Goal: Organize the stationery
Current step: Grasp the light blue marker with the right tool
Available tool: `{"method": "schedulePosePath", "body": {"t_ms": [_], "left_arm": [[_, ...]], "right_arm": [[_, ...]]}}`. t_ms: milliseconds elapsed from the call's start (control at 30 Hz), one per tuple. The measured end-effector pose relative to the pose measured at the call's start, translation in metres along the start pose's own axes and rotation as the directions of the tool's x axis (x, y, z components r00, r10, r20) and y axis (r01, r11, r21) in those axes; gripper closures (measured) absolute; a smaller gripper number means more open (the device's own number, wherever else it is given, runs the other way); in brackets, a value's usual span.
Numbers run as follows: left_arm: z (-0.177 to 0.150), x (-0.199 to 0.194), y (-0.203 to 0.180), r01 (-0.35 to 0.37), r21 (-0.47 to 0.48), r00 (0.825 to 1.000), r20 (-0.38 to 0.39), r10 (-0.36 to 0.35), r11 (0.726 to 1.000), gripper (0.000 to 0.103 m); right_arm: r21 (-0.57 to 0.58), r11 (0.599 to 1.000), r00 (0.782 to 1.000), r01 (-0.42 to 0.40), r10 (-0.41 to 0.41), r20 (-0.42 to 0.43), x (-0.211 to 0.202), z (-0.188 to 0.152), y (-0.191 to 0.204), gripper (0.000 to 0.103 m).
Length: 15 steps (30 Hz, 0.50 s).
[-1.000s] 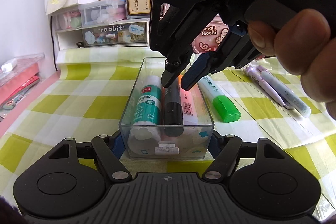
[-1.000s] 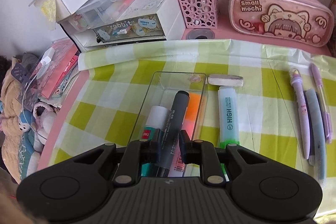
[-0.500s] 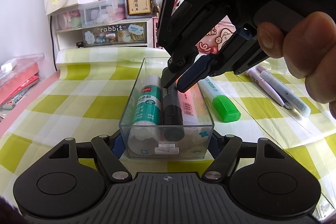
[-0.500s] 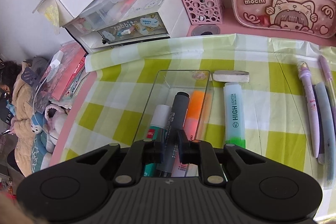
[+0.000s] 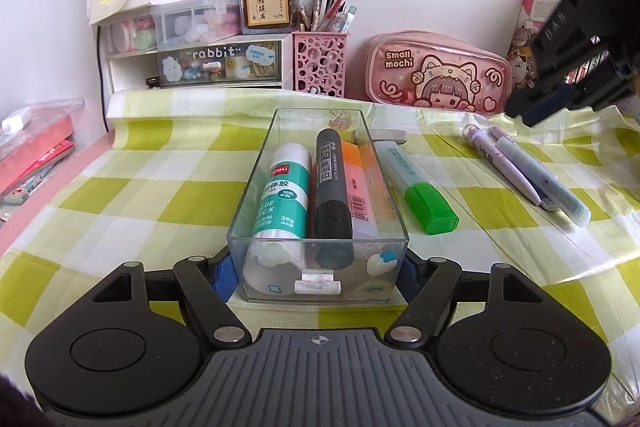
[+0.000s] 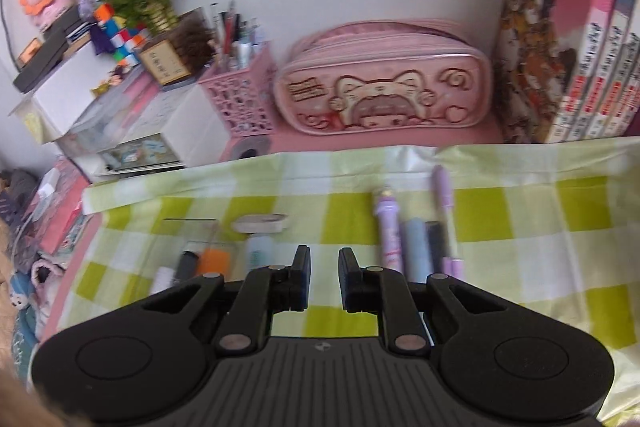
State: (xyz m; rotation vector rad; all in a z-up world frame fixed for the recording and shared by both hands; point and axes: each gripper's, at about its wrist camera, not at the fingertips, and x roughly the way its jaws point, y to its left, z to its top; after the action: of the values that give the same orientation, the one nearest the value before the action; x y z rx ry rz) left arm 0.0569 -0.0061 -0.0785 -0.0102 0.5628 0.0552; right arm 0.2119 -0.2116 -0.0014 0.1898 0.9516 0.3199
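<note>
Left gripper (image 5: 318, 269) low on the bench, jaws spread wide around the near end of the clear tray (image 5: 256, 187), blue pads touching or almost touching its two near corners; whether it actually squeezes the tray cannot be told. Tray sits on the green-check cloth (image 5: 120, 195), long axis running away from the camera. Inside, side by side: glue stick (image 5: 284, 191) on the left, black marker (image 5: 331, 183) in the middle, orange highlighter (image 5: 360, 183) on the right against the wall. Just beside the tray on its right, on the cloth, green highlighter (image 5: 416, 183), cap toward the camera. White eraser (image 5: 390, 135) beyond it, near the tray's far right corner. Farther right, well apart from the tray, a cluster of purple and pale-blue pens (image 5: 528, 167) lying close together.

Right gripper (image 6: 323, 269) held up off the cloth, jaws parted by a narrow gap, nothing between them; right wrist view is motion-blurred. In the left wrist view it shows at the upper right edge, above the pens. Below its jaws: bare cloth, with the green highlighter to the left and the pens to the right.

At the back along the wall: drawer unit (image 5: 216, 61) left, pink pen cup (image 5: 320, 63), pink pencil case (image 5: 436, 75), books (image 6: 592, 39) far right.
</note>
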Motion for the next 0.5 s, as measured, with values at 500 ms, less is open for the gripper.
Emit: {"method": "schedulePosePath", "body": {"t_ms": [500], "left_arm": [[0.0, 0.0, -0.001, -0.003, 0.0, 1.0, 0.001, 0.003, 1.0, 0.031]], "right_arm": [[-0.118, 0.983, 0.984, 0.141, -0.152, -0.089, 0.032, -0.018, -0.02, 0.093]]}}
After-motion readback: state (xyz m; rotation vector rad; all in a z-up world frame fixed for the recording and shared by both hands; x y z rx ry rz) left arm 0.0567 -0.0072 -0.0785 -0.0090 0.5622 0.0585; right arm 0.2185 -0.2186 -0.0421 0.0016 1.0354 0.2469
